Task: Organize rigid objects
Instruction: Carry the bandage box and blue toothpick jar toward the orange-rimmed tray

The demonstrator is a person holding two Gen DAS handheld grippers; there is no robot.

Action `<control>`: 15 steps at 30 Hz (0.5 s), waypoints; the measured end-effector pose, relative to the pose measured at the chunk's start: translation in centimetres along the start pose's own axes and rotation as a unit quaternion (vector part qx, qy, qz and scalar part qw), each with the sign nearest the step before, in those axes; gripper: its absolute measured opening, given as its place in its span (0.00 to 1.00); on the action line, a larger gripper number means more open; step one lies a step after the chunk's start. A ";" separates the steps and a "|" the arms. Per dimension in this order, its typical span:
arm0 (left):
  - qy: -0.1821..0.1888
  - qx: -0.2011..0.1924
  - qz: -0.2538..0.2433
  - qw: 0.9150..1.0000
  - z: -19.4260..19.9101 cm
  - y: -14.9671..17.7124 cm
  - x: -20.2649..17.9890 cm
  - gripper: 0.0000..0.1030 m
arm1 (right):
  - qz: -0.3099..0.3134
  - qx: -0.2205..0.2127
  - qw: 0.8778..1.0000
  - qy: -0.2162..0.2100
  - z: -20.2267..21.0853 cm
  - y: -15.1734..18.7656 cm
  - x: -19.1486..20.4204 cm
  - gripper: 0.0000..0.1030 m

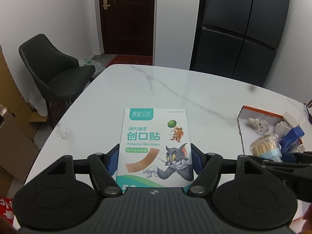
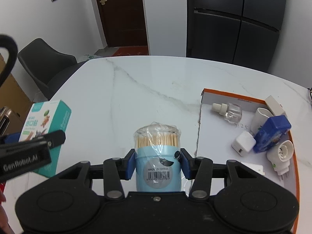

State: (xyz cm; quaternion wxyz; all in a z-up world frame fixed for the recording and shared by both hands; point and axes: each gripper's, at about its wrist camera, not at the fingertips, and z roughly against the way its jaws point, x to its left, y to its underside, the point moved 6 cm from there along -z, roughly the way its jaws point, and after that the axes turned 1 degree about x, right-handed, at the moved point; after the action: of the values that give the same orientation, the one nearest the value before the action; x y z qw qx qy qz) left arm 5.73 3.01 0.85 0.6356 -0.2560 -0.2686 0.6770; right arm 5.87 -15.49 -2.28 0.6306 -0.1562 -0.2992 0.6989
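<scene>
My left gripper (image 1: 155, 159) is shut on a white and teal adhesive bandage box (image 1: 155, 146) with a cartoon cat on it, held above the white marble table (image 1: 175, 89). The box also shows at the left of the right wrist view (image 2: 48, 124). My right gripper (image 2: 158, 161) is shut on a light blue toothpick jar (image 2: 158, 156) with a clear wrap over the toothpicks. The jar also shows at the right of the left wrist view (image 1: 265, 146). Both things are held near the table's front.
An orange-rimmed white box lid (image 2: 214, 124) lies at the right with a small clear bottle (image 2: 228, 109), a blue box (image 2: 271, 132), a white charger (image 2: 242, 143) and white plugs. A dark chair (image 1: 56, 72) stands at the left, a dark fridge (image 1: 237, 25) behind.
</scene>
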 end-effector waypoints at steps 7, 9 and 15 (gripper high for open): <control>-0.004 -0.009 -0.003 1.000 1.6 0.7 -1.4 0.69 | 0.000 -0.006 1.000 -0.007 1.2 0.4 -1.0 0.55; -0.003 -0.010 -0.003 1.000 1.8 0.8 -1.7 0.69 | -0.001 -0.009 1.000 -0.009 1.5 0.4 -1.2 0.55; -0.001 -0.011 -0.003 1.000 2.3 1.0 -2.1 0.69 | -0.002 -0.015 1.000 -0.012 2.3 0.4 -1.6 0.55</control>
State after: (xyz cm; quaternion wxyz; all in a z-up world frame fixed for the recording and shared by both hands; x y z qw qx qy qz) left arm 3.52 0.83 1.80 0.6343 -0.2619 -0.2774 0.6724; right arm 4.45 -17.61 -1.06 0.6258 -0.1570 -0.3176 0.6949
